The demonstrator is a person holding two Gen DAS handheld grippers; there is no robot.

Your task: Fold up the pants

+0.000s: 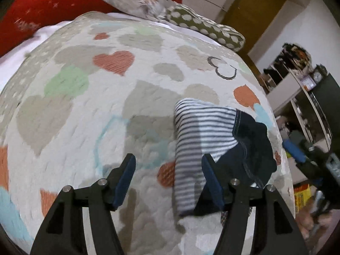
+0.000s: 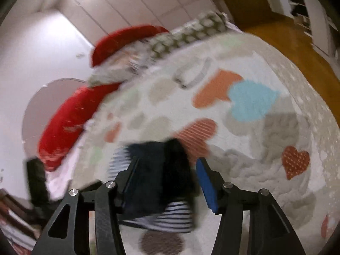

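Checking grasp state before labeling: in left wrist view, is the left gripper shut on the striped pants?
No. The left gripper is open, jaws spread wide, and the striped pants lie loose on the bedspread between and beyond them.

From the left wrist we looked down along the fingers (image 1: pixel 127 176) at the bed (image 1: pixel 74 110), close above its heart-print cover, pillows (image 1: pixel 42 10) at upper left and shelves (image 1: pixel 297 89) at right. From the right wrist we looked lower and closer, blurred, toward the same pillows (image 2: pixel 63 127) at left. Both views shared the cover and the striped pants (image 1: pixel 201 127) (image 2: pixel 157 170) near frame bottom.
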